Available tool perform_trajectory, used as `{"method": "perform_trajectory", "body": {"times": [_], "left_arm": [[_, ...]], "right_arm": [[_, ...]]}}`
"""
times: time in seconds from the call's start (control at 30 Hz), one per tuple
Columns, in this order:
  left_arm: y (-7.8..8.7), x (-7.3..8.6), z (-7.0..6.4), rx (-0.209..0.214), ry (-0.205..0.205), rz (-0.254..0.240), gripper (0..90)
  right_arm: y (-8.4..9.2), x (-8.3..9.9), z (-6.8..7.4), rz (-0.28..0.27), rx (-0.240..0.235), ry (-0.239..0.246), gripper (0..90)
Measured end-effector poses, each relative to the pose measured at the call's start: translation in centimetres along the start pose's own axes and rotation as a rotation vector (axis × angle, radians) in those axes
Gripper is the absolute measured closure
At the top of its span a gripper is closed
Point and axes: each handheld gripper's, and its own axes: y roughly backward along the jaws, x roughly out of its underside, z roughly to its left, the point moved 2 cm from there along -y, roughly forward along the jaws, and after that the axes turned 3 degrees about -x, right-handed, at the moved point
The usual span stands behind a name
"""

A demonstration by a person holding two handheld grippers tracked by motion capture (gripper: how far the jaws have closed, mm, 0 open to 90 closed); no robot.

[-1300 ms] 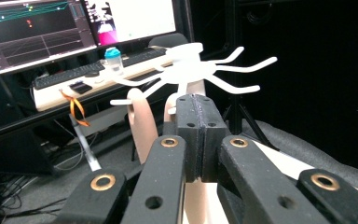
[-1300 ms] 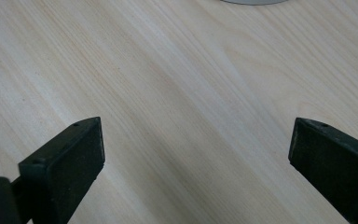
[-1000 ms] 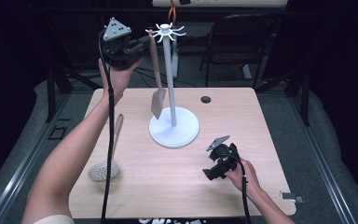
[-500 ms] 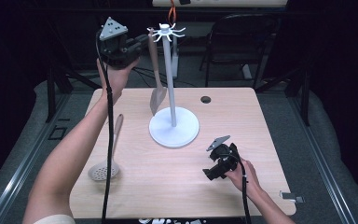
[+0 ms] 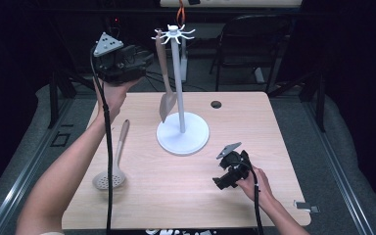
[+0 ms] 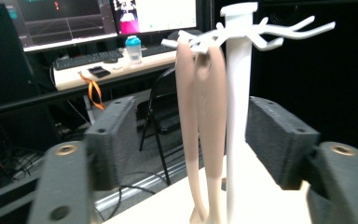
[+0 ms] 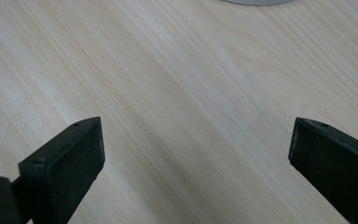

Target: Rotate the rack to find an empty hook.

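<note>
— Where the left claw is raised beside the top of the white hook stand, what is seen between its jaws?

— A beige spatula is seen hanging from one of the stand's hooks, its handle lying between the two jaws in the left gripper view but touched by neither pad. The jaws have just been opening, and a clear gap is left on each side of the handle. In the high view the spatula is shown just to the right of the claw, its blade hanging just above the stand's round base.

— And the right claw?

— It is held low over the tabletop, near the front right, well apart from the stand. Its jaws are spread wide, and nothing but bare wood is seen between them.

— What else is laid out?

— A slotted skimmer is laid flat at the front left of the tabletop, untouched.
</note>
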Motion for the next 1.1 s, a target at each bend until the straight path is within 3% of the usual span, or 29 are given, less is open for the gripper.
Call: {"method": "perform_trajectory", "body": {"times": [0.23, 0.67, 1.1], "left_arm": [[0.5, 2.6, 0.3, -0.007, -0.013, 0.065, 16.7], [0.8, 8.8, 0.9, -0.003, 0.003, 0.158, 14.2], [1.6, 16.2, 2.2, -0.022, 0.097, 0.266, 13.3]], "right_arm": [[-0.1, 0.0, 0.1, 0.000, -0.004, 0.000, 3.1], [-0.3, 0.0, 0.3, 0.003, -0.004, -0.004, 3.2], [-0.6, 0.0, 0.4, 0.014, -0.010, -0.003, 3.5]]}}
